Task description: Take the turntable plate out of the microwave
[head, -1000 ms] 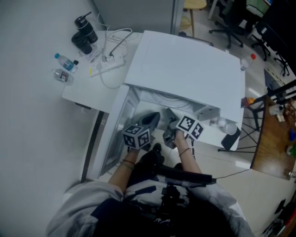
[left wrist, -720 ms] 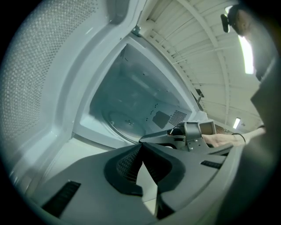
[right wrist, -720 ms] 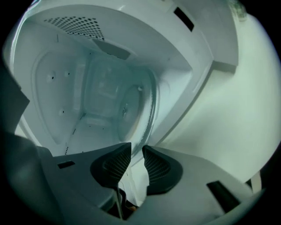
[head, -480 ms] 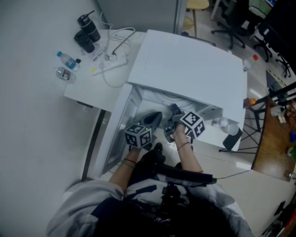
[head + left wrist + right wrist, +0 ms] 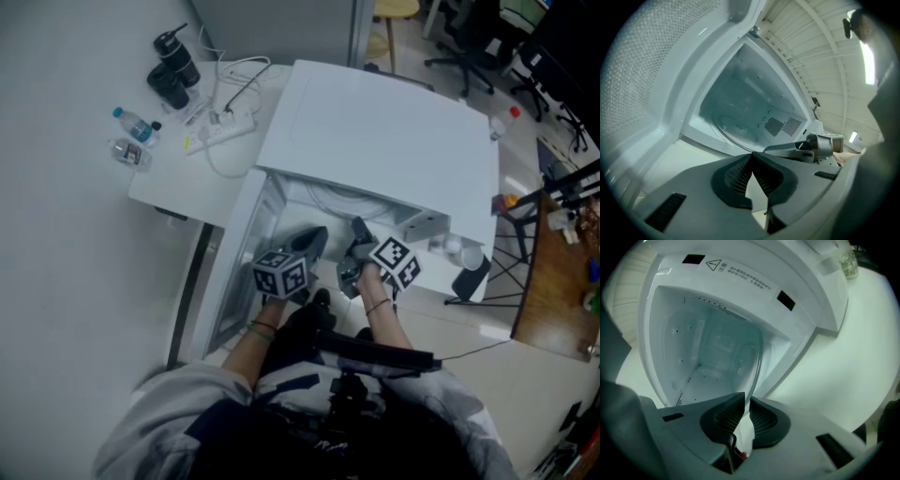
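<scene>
Closest in, both grippers sit right at the mouth of the microwave (image 5: pixel 375 131). The left gripper (image 5: pixel 752 159) has its jaws pressed together with nothing between them, parked just outside the front lip with the open door (image 5: pixel 230 281) close on its left, so it's tight on that side. The right gripper (image 5: pixel 743 401) is just beside it, apart from it, and its jaws are closing on the front rim of the turntable plate (image 5: pixel 752 364), glass edge running straight down between the pads. The plate is inside the cavity, near rim by the front edge of the cavity floor, with the walls close around the rest. Right of the opening is only the control-panel side, then open floor. Further back the microwave's flat top is bare. At the table's (image 5: pixel 169 183) far edge there's a power strip (image 5: pixel 220 127), water bottles (image 5: pixel 131 124) and two black flasks (image 5: pixel 173 66), well apart from the opening.
</scene>
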